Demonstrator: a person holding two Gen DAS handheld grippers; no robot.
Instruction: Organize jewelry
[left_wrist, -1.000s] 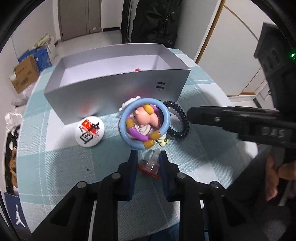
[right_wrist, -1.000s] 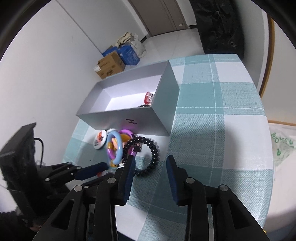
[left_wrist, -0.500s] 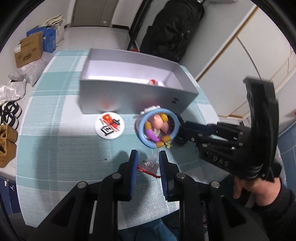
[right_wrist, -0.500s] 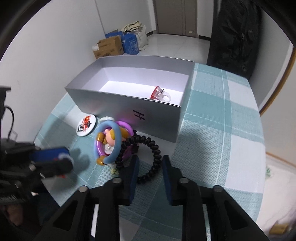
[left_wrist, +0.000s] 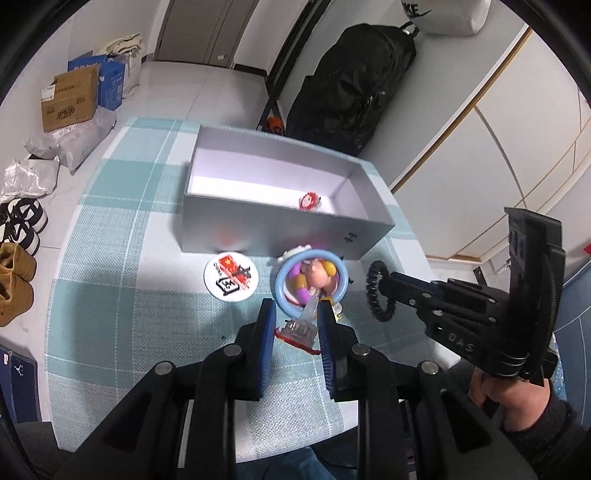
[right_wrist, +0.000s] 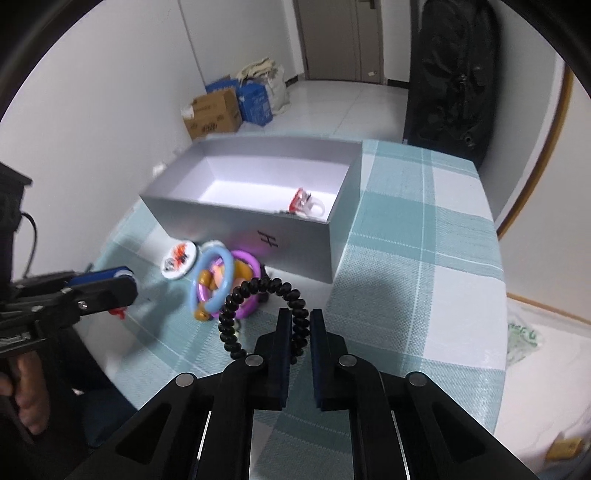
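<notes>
- The left gripper (left_wrist: 297, 325) is clamped on a clear ring (left_wrist: 300, 326) with a red base, held clear of the surface (left_wrist: 122, 314).
- The right gripper (right_wrist: 299, 332) is pinched tight on the black coil bracelet (right_wrist: 258, 291).
- The box (left_wrist: 258, 236) lies straight ahead of both, just beyond the bangles (left_wrist: 310, 278); neither gripper is clearly nearer.

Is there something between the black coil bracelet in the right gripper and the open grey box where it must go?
Nothing visible blocks it. The black coil bracelet is in the right gripper, and only the near wall of the grey box lies ahead; the box is open on top.
</notes>
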